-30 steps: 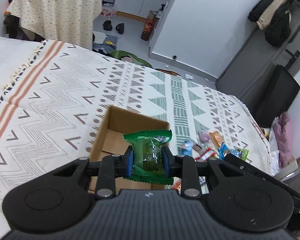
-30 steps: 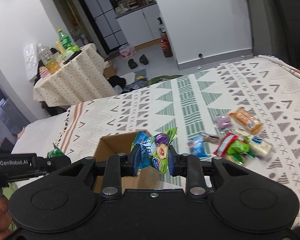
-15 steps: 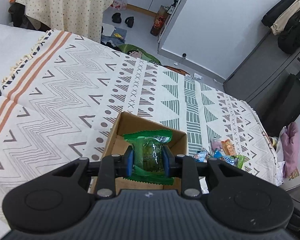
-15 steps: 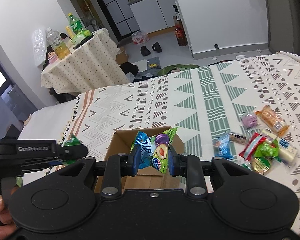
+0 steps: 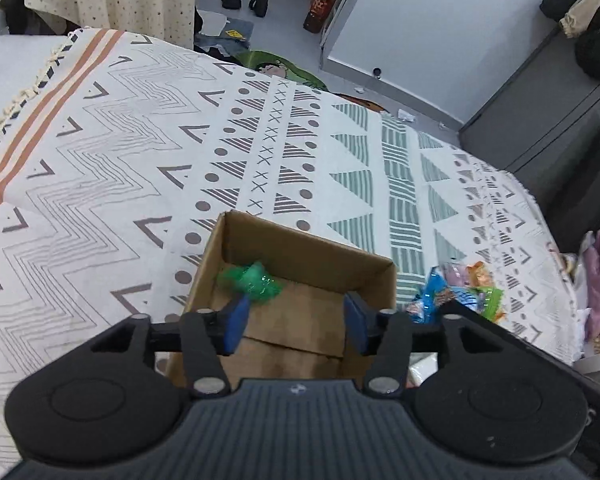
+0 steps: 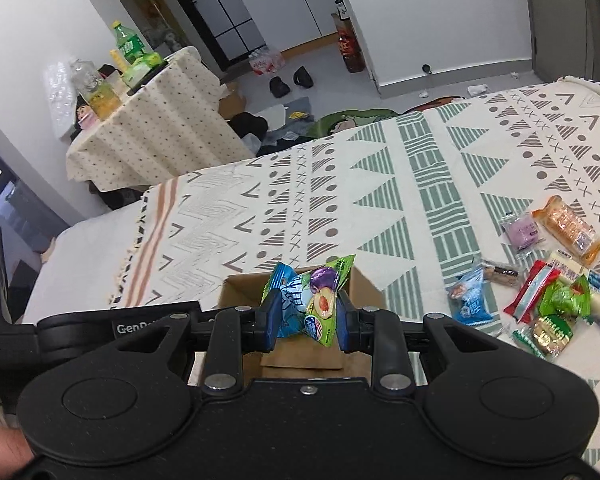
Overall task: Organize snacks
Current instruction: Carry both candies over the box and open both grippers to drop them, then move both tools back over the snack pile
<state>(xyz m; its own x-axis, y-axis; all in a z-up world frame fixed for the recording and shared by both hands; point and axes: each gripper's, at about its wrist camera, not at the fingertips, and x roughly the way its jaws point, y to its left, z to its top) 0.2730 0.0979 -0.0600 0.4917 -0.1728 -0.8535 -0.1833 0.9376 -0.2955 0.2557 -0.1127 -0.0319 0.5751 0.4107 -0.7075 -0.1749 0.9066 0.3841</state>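
Left gripper point(image 5: 296, 320) hangs spread over the box point(image 5: 308, 248); a green snack point(image 5: 252, 282) lies inside at 11 o'clock. Right gripper point(image 6: 306, 316) pinches a packet point(image 6: 312, 300) above the box, probably to drop it.

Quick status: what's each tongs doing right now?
Left tongs: open, empty, above the cardboard box.
Right tongs: closed on a blue-green snack packet.

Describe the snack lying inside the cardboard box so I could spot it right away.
Start at the big patterned blanket and find the open cardboard box sitting on it. Inside, near the far left corner, lies a crinkled green packet. It is the only snack in the box; the other packets lie in a loose heap on the blanket off to the right.
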